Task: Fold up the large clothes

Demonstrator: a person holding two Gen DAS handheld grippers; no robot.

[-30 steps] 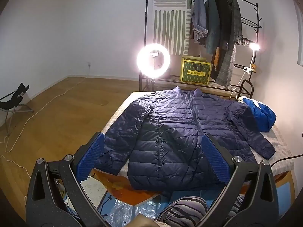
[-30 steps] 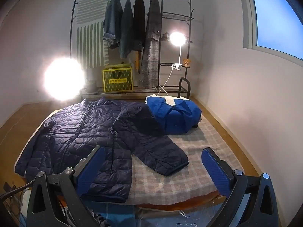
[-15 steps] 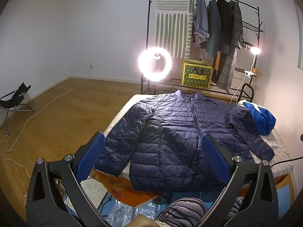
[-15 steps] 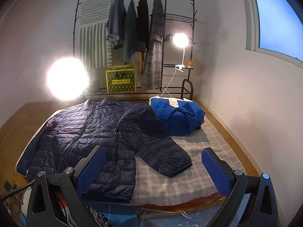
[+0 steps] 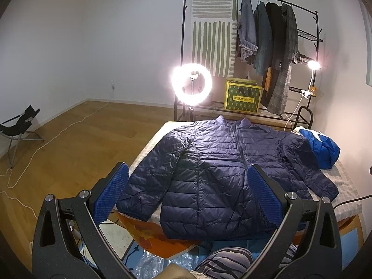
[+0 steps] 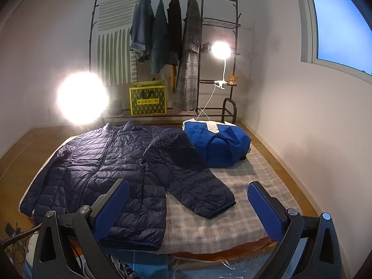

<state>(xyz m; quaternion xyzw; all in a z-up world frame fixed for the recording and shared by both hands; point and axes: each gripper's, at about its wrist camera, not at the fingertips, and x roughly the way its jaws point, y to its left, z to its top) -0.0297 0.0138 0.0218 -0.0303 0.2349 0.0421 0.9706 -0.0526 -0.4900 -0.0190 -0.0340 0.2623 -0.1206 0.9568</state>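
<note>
A navy quilted puffer jacket (image 5: 216, 169) lies flat, front up, on a low bed with a checked cover (image 6: 232, 218), both sleeves spread outward. It also shows in the right wrist view (image 6: 111, 169), its right sleeve (image 6: 193, 181) angled across the cover. My left gripper (image 5: 188, 195) is open and empty, held back above the jacket's hem. My right gripper (image 6: 188, 207) is open and empty, above the bed's near edge by the right sleeve cuff.
A folded bright blue garment (image 6: 218, 144) lies at the bed's far right, also seen in the left wrist view (image 5: 323, 146). Behind the bed stand a clothes rack (image 6: 167, 34), a yellow box (image 6: 148, 100), a ring light (image 5: 191, 83) and a clip lamp (image 6: 220, 50). Cables (image 5: 34, 148) cross the wooden floor.
Both grippers have drawn back and up from the bed, so the jacket looks smaller and farther. The jacket has not moved. Both grippers stay open.
</note>
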